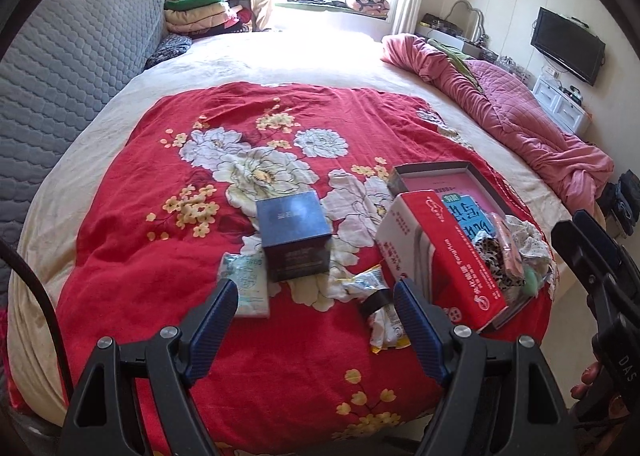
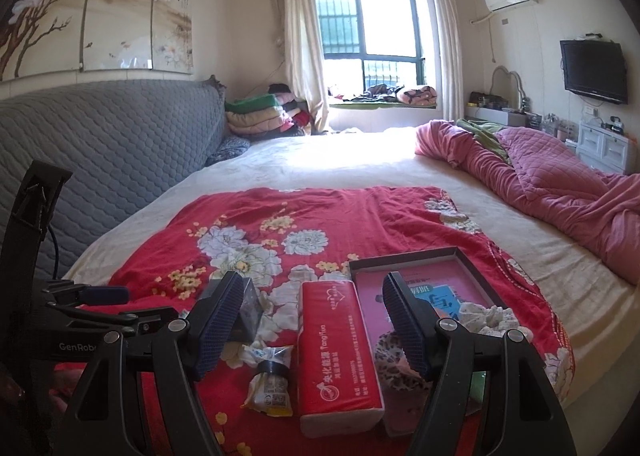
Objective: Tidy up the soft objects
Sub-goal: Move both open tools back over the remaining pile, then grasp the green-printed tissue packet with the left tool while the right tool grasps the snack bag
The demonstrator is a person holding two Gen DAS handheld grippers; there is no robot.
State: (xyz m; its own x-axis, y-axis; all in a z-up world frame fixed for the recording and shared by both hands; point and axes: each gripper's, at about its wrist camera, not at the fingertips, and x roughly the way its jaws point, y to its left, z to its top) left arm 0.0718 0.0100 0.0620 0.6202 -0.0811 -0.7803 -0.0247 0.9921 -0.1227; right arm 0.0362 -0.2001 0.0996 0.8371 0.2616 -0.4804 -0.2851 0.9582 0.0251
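Red, white-ended tissue pack [image 2: 338, 356], tilted

Glossy tissue pack [image 2: 338, 352] (cotton bedspread [image 2: 360, 216])

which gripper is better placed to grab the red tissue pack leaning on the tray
Right. The right gripper is open with the red tissue pack straight between its fingers; from the left gripper the pack sits off to the side.
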